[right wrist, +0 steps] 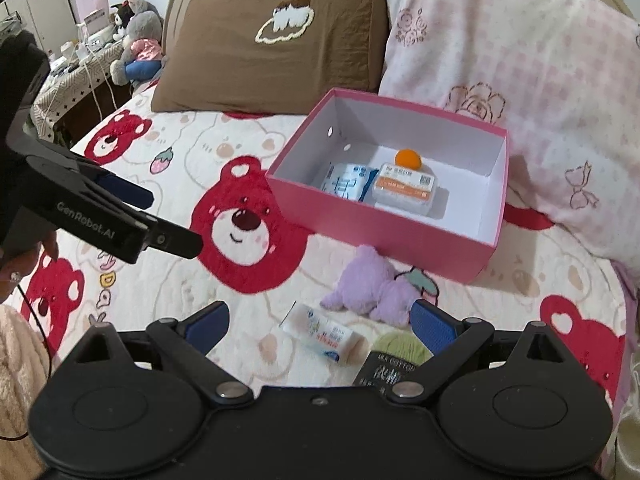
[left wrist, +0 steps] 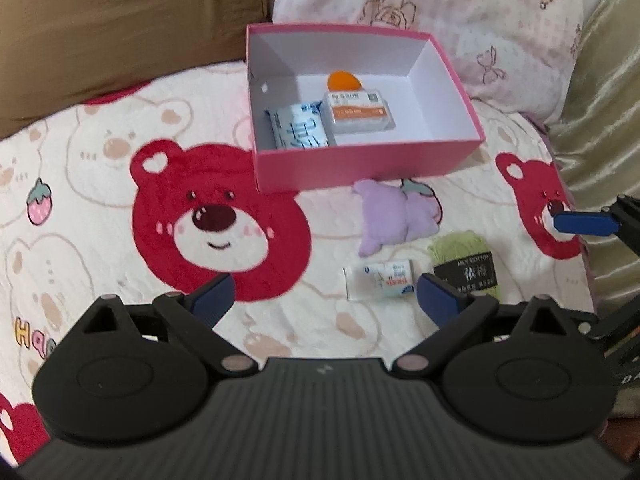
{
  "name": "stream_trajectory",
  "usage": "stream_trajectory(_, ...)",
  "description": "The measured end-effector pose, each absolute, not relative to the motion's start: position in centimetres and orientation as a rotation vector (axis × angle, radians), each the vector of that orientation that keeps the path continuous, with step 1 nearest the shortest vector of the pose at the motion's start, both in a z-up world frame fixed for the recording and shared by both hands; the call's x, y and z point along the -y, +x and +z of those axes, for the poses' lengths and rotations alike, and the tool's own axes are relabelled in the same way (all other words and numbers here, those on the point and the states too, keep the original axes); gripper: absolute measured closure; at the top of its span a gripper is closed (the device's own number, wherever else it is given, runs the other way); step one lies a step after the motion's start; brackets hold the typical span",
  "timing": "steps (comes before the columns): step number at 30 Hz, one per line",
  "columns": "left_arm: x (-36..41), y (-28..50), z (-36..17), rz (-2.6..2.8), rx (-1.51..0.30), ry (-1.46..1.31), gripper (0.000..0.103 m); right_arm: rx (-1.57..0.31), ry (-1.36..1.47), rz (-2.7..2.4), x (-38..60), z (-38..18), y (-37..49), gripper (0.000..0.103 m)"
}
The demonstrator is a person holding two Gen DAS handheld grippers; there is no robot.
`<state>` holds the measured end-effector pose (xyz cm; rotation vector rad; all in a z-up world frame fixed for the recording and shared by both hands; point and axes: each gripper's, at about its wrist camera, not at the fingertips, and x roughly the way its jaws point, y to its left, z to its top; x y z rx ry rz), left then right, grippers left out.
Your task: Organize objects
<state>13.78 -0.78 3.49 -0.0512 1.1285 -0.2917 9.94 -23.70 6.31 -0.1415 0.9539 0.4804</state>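
Note:
A pink box (left wrist: pixel 360 162) (right wrist: pixel 380 236) lies open on the bed. Inside it are a blue-and-white tissue pack (left wrist: pixel 298 126) (right wrist: pixel 346 182), a clear case with an orange label (left wrist: pixel 358 110) (right wrist: pixel 406 188) and an orange ball (left wrist: pixel 343 80) (right wrist: pixel 408 159). In front of the box lie a purple plush toy (left wrist: pixel 394 220) (right wrist: pixel 374 286), a small white packet (left wrist: pixel 380 282) (right wrist: pixel 328 334) and a green yarn skein (left wrist: pixel 466 264) (right wrist: pixel 400 354). My left gripper (left wrist: pixel 324 298) (right wrist: pixel 170 220) is open over the blanket, just left of the packet. My right gripper (right wrist: pixel 320 322) is open above the packet and yarn.
The bed carries a red-bear blanket (left wrist: pixel 120 184) (right wrist: pixel 192 160), with a brown pillow (left wrist: pixel 112 28) (right wrist: pixel 272 40) and a pink pillow (left wrist: pixel 440 20) (right wrist: pixel 520 80) behind the box. A cluttered side table with stuffed toys (right wrist: pixel 136 40) stands far left. A person's hand (right wrist: pixel 24 264) holds the left gripper.

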Motion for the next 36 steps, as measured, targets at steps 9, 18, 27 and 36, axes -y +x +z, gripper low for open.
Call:
stream_trajectory(9, 2.7, 12.6, 0.5, -0.285, -1.182, -0.065, 0.004, -0.977, -0.14, 0.502, 25.2, 4.5, 8.1, 0.004)
stream_trajectory(18, 4.5, 10.6, -0.1, -0.307, -1.204, -0.041, 0.004, -1.004, -0.106, 0.474, 27.3, 2.7, 6.5, 0.004)
stream_trajectory(27, 5.8, 8.7, -0.7, -0.338, -1.216, -0.053, 0.004, -1.035, -0.068, 0.465, 29.2, 0.8, 5.1, 0.004)
stream_trajectory(36, 8.0, 7.2, -2.5, -0.357, -1.231, -0.064, 0.005, -1.059, -0.074, 0.451, 30.6, -2.0, 3.4, 0.004)
